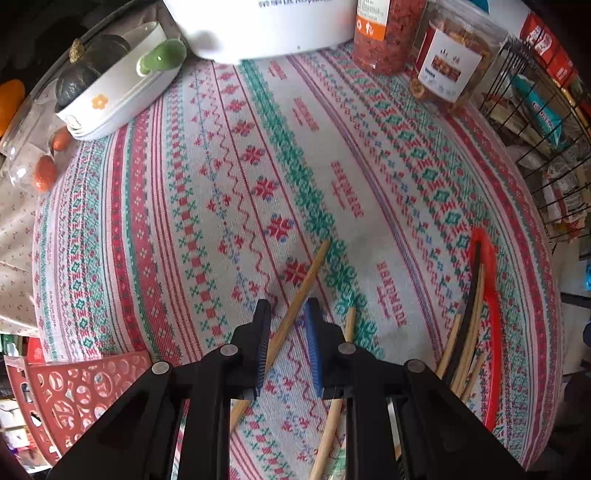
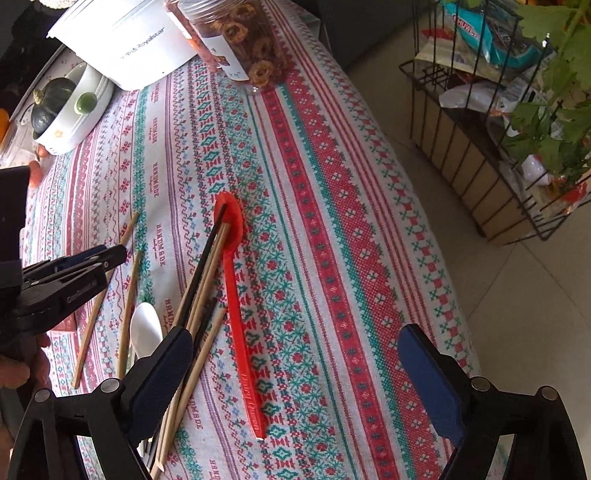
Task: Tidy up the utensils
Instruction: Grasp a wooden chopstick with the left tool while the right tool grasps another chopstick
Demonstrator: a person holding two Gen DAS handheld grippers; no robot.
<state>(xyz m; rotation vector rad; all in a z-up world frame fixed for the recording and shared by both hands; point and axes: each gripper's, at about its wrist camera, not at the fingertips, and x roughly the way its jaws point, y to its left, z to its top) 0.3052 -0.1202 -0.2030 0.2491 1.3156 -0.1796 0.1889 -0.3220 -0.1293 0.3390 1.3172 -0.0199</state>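
Spread over nearly everything: a patterned tablecloth [image 1: 369,147] in red, green and white bands. Beyond its edge, only in the right wrist view, a pale tiled floor [image 2: 517,295], with a black wire rack [image 2: 461,147] of packets standing on it beside leafy green stems [image 2: 554,110]. At the far end of the cloth, a white appliance [image 1: 258,26], two clear snack jars [image 1: 450,62] and a white dish [image 1: 122,92] holding a dark squash. Seen from the left wrist alone: a red perforated basket [image 1: 74,391] off the near table edge. Left gripper [image 1: 288,302] pointed steeply down, fingers drawn narrow around a lone wooden chopstick [image 1: 306,280] lying slantwise on the cloth, a sliver of gap visible on either side, so not clamped. Just beside it, a second chopstick [image 1: 349,321]. Right gripper [image 2: 295,330] spread wide, holding nothing, poised above a red spoon [image 2: 236,295] lying flat on the cloth. Resting with tips in that spoon's bowl, a loose bundle of chopsticks [image 2: 207,280], one black, the rest wooden. Visible only from the right wrist: a small white spoon [image 2: 146,328] between the bundle and the two loose sticks, and part of a hand [image 2: 22,365] behind the left tool.
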